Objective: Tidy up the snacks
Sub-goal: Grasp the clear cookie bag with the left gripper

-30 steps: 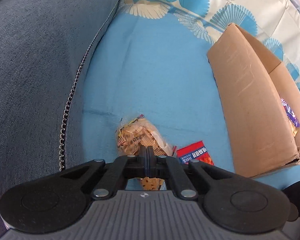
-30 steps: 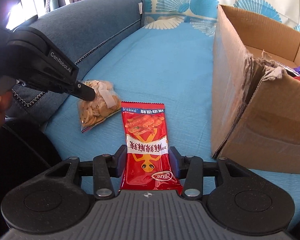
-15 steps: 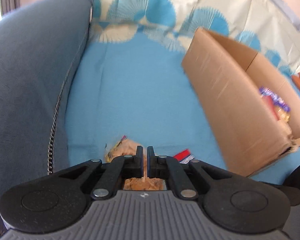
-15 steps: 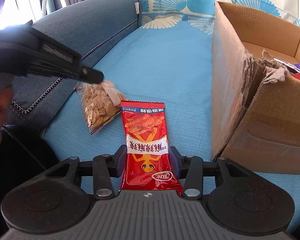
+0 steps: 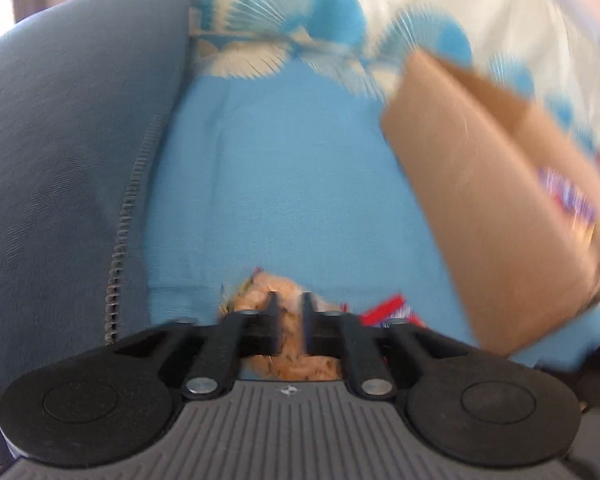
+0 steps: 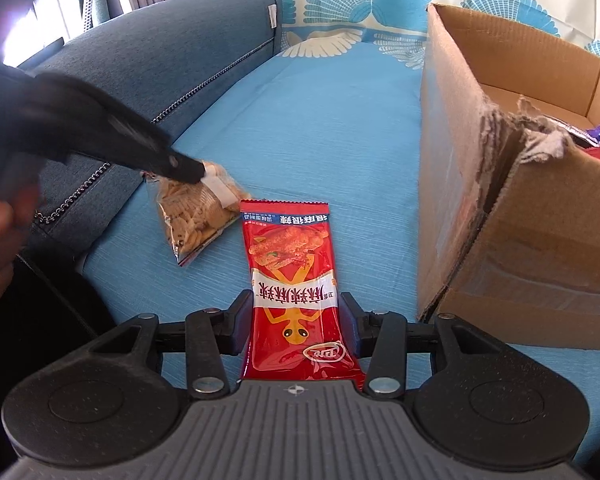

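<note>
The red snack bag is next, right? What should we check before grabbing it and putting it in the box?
1. Red snack bag lies flat between the right gripper's fingers: ok.
2. Right gripper shut on it: not ok, the jaws stand open either side.
3. Left gripper out of the way: cannot tell; it sits at the clear cracker bag close beside.
4. Cardboard box open on top: ok.
5. Room left in the box: cannot tell, only some wrappers show.
6. Left gripper's hold on the cracker bag: cannot tell, blurred.

Left wrist view motion-blurred throughout; right wrist view sharp, daylight glare upper left, blurred left gripper (image 6: pixel 188 168), fisheye bending edges.
</note>
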The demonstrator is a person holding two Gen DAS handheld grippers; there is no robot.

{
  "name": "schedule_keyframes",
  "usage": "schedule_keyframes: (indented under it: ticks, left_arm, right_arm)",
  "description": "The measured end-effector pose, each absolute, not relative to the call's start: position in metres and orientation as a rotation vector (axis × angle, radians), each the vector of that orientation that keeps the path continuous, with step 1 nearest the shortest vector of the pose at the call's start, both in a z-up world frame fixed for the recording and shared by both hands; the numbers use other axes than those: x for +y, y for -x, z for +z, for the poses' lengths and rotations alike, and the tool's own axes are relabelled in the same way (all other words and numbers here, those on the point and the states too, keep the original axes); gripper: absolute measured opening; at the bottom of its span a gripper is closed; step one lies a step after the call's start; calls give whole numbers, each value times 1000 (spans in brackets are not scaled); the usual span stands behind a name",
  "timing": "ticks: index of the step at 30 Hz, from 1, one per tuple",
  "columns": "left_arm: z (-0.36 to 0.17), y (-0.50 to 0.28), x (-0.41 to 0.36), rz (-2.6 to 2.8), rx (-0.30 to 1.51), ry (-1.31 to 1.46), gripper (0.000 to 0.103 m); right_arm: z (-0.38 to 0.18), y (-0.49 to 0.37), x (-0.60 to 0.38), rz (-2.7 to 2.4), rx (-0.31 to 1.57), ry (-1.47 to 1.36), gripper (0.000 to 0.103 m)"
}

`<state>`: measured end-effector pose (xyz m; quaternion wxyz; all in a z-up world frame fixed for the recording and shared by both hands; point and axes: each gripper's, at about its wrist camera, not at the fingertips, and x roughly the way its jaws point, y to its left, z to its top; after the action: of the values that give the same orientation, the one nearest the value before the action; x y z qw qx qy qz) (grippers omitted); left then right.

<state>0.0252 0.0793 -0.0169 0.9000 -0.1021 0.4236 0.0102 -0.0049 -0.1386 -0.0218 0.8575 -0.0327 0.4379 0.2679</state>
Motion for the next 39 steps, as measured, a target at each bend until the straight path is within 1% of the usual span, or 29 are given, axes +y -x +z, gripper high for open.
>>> schedule_keyframes:
  ticks: [1, 2, 3, 7, 11, 13, 15, 20, 24, 30, 31, 35, 36, 39]
  left_arm:
    - [-15, -22, 86, 48, 855, 247, 47]
    - [-13, -20, 91, 82, 846, 273, 68]
    - [-14, -20, 94, 105, 851, 288, 80]
    - [-16, -32, 85, 119, 904, 249, 85]
    - [-23, -50, 74, 100, 963, 172, 85]
    - [-29, -51, 71, 93, 998, 150, 90]
    - [-33, -56, 71, 91, 1025, 147, 91]
    - [-42, -65, 78, 68, 1074, 184, 91]
    - [-45, -68, 84, 67, 1085, 211, 91]
    - [-50, -82, 67, 84, 1072, 141, 91]
    - [-51, -83, 63, 89, 1068, 122, 91]
    - [-53, -83, 51, 100, 1055, 71, 87]
    - [-52, -82, 50, 106, 1049, 60, 80]
    - [-51, -79, 49, 108, 1028, 55, 75]
  right_arm:
    - [-21, 5, -138, 558, 921, 65, 47]
    - [-21, 5, -138, 551, 921, 61, 47]
    - [-21, 4, -138, 546, 921, 57, 47]
    - [-20, 4, -138, 538, 919, 55, 47]
    - [-20, 6, -138, 542, 910, 70, 48]
    - [-21, 6, -138, 544, 908, 75, 48]
    - [-21, 7, -137, 543, 904, 80, 48]
    - [-25, 6, -138, 542, 908, 84, 53]
    - [-26, 3, -139, 532, 904, 82, 57]
    - [-29, 6, -134, 521, 885, 103, 57]
    - [-29, 7, -133, 520, 881, 107, 56]
    - [-29, 12, -130, 519, 869, 122, 50]
    - [-29, 13, -130, 517, 868, 122, 50]
    - [-29, 14, -130, 510, 864, 120, 49]
